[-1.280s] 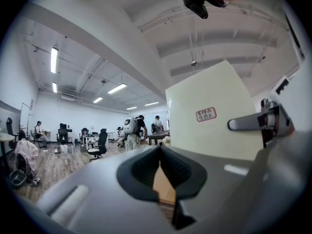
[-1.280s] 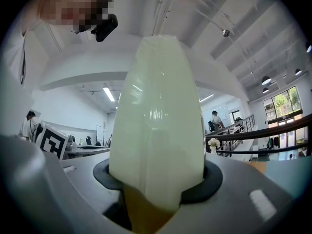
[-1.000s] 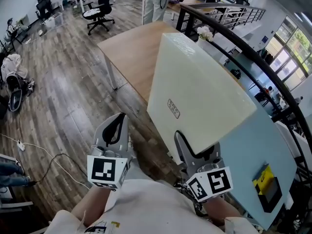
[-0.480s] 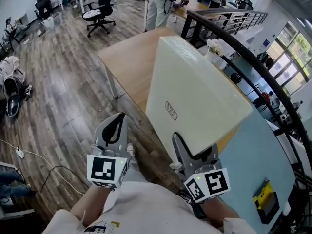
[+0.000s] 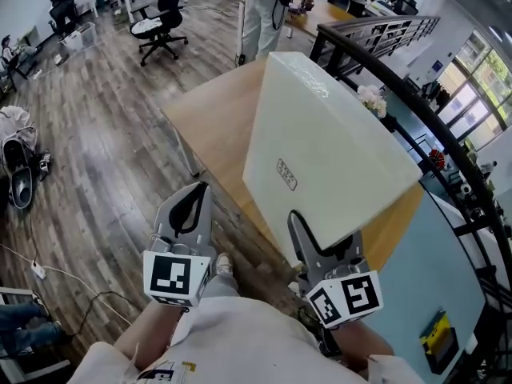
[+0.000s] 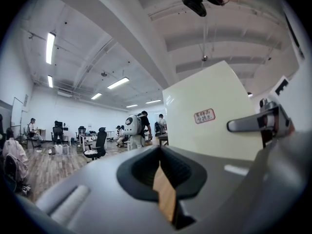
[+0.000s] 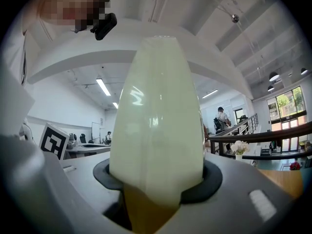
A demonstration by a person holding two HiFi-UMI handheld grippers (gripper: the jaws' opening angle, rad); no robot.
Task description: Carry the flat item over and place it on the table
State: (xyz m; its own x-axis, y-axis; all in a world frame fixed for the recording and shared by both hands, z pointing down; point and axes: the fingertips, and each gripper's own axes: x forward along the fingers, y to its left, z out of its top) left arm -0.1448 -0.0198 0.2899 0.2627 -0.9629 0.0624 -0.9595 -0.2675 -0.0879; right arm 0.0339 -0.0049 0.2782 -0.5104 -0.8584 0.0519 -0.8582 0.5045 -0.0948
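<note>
Cream flat panel, upright near the wooden surface, pinched by right claw; left claw pressed together, empty.

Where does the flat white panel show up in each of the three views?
Head view: white panel centre-right, above the right gripper.
Left gripper view: white panel right of centre.
Right gripper view: white panel edge-on at centre, clamped.
Shared landmark: black railing, head and right gripper views.
</note>
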